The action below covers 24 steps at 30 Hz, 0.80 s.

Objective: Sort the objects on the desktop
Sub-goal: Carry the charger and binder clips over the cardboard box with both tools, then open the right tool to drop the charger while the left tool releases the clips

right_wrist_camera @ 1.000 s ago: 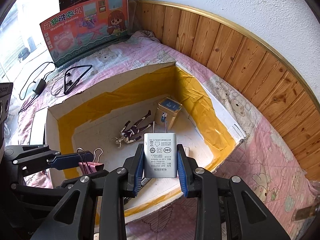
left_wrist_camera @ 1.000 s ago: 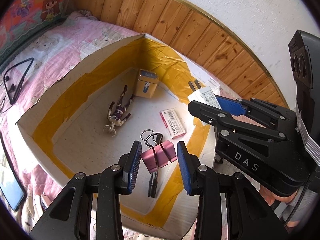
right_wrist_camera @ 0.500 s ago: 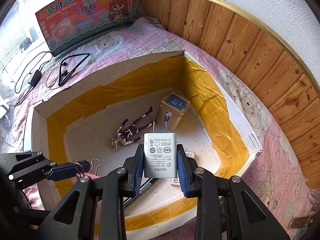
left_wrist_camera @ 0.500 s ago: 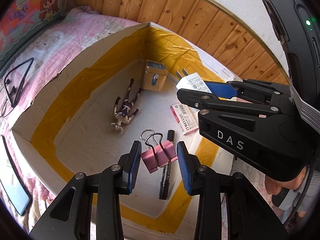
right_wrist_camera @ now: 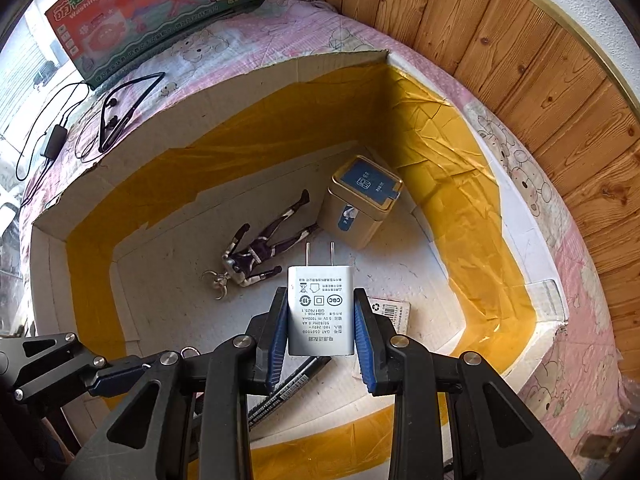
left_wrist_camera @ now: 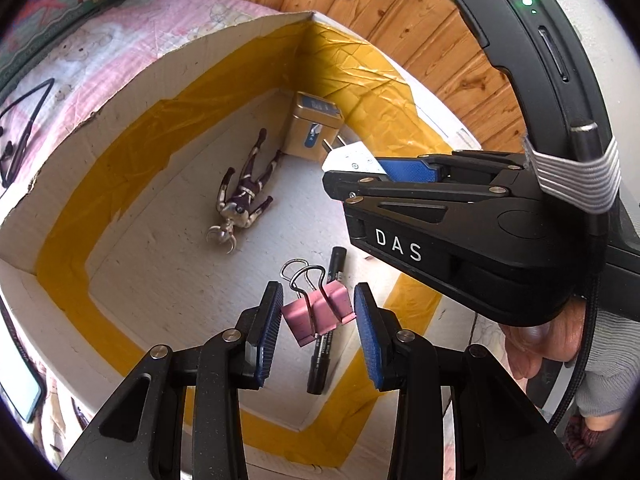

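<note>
My left gripper (left_wrist_camera: 318, 324) is shut on a pink binder clip (left_wrist_camera: 318, 314), held above the floor of a white cardboard box (left_wrist_camera: 96, 116) taped in yellow. My right gripper (right_wrist_camera: 321, 326) is shut on a white USB charger plug (right_wrist_camera: 321, 310), prongs pointing forward, over the same box (right_wrist_camera: 248, 80). The right gripper also shows in the left wrist view (left_wrist_camera: 360, 168), above and to the right of the clip. In the box lie a toy figure (right_wrist_camera: 260, 254), a gold tin (right_wrist_camera: 362, 202), a black marker (left_wrist_camera: 326, 322) and a small flat packet (right_wrist_camera: 392, 312).
The box rests on a pink quilted bed cover (right_wrist_camera: 248, 36) against a wooden wall panel (right_wrist_camera: 540, 64). A toy washing-machine carton (right_wrist_camera: 156, 8) and black neckband earphones (right_wrist_camera: 120, 116) with a cable lie beyond the box. A phone edge (left_wrist_camera: 20, 388) lies at the left.
Both grippers have moved forward and lower over the box, so its contents look bigger. The right gripper with the charger has come across in front of the left view. Both grips are unchanged.
</note>
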Motion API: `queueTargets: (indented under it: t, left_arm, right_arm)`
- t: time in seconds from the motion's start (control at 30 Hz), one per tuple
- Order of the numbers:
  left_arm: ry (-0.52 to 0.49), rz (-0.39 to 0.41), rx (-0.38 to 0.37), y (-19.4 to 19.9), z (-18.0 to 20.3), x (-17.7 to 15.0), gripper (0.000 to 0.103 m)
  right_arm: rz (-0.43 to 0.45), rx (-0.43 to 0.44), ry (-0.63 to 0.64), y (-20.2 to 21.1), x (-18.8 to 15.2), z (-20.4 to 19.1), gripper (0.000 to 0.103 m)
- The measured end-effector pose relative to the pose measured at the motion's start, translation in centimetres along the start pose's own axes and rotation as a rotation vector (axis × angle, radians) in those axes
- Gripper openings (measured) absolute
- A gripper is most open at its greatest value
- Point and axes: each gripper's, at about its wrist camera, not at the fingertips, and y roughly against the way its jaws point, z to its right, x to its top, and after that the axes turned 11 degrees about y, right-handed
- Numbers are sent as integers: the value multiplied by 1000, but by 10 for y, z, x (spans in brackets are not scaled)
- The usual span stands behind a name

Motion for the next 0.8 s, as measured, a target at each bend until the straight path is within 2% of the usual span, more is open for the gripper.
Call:
queueTargets:
  t: [0.37, 0.63, 0.8]
  left_arm:
    - [26, -47, -18, -5, -5, 7, 38]
    - [21, -60, -7, -9, -2, 7, 40]
    - [25, -55, 3, -10, -3, 9, 45]
  right_arm:
    - [-86, 0, 17, -19, 16, 1, 32]
    - [-101, -7, -6, -24, 15, 7, 32]
    - [-93, -6, -25, -21, 12, 12, 33]
